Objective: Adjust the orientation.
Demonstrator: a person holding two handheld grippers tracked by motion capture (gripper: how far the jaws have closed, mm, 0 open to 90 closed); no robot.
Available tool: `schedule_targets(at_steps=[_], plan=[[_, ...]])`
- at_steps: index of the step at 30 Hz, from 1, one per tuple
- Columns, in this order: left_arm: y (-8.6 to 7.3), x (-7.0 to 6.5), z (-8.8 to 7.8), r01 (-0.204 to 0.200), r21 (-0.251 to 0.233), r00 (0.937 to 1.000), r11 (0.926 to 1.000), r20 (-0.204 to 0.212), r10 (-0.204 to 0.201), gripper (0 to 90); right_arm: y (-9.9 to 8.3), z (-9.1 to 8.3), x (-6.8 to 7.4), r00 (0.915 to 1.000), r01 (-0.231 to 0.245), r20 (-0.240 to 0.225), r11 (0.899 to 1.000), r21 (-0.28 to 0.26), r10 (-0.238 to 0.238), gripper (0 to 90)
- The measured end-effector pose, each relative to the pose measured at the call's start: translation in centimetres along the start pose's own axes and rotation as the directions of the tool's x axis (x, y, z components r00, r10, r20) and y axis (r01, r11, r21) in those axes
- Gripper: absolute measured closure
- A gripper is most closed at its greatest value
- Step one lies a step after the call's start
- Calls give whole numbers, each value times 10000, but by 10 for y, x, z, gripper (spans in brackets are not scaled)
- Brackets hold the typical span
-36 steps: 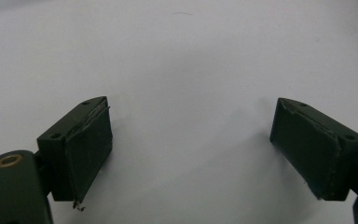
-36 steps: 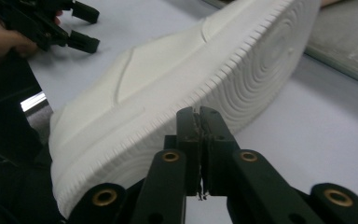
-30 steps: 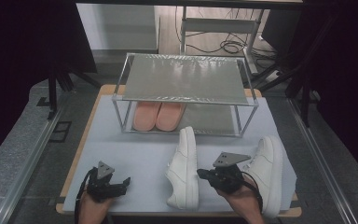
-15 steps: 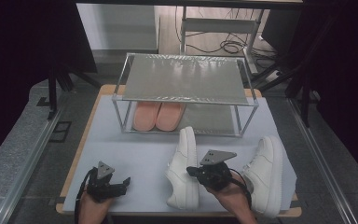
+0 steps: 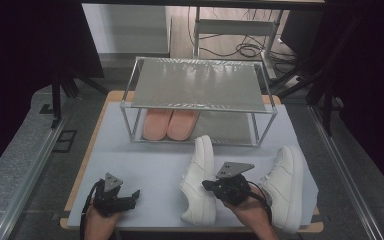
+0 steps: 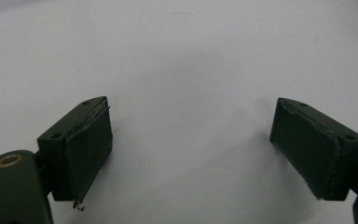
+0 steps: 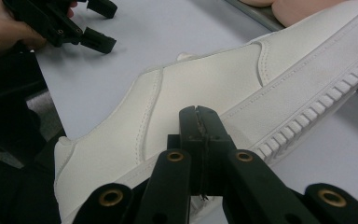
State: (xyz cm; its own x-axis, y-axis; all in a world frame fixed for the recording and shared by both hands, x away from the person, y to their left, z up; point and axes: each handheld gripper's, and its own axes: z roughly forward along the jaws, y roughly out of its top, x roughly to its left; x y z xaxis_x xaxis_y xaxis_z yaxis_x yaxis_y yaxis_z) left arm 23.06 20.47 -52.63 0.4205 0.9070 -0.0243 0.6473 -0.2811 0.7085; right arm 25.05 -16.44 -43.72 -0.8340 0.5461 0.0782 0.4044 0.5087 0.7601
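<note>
1. Moving leftward since the earlier pictures, the right claw [image 5: 209, 186] is now sitting against the side of the left white sneaker [image 5: 199, 181], having started beside the right white sneaker [image 5: 285, 186].
2. That left white sneaker is lying on its side on the surface [image 5: 150, 165], sole facing right in the high view, toe pointing toward the rack [image 5: 198, 85].
3. Seen in the right gripper view, the right claw [image 7: 199, 122] is pressing its two jaws flat together, nothing between them, with the tips hovering at the sneaker's [image 7: 223, 98] upper just above the ribbed sole edge; whether they are touching it I cannot tell.
4. Lying well apart to the right, the right white sneaker is also resting on its side near the surface's front corner.
5. Resting at the front left of the surface, the left claw [image 5: 134, 195] is keeping its place, and in the left gripper view its jaws are standing wide apart over bare white surface [image 6: 182, 60].
6. Sitting under the rack's top shelf, a pair of pink slippers [image 5: 170, 124] is lying side by side.
</note>
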Motion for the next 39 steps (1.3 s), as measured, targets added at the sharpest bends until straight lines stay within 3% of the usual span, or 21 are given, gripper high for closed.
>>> schedule_targets(at_steps=[21,27,39], plan=[[0,0,0,3,-3,10000,10000,-1,-3,128,-7,-9,0,9994,-9,350,9999,108,5,900],[0,0,0,5,-5,10000,10000,1,-5,128,-8,-11,1,9982,61,587,9999,158,-70,900],[0,0,0,-17,19,10000,10000,4,17,128,-21,-29,-7,9936,-245,1106,9995,191,222,900]])
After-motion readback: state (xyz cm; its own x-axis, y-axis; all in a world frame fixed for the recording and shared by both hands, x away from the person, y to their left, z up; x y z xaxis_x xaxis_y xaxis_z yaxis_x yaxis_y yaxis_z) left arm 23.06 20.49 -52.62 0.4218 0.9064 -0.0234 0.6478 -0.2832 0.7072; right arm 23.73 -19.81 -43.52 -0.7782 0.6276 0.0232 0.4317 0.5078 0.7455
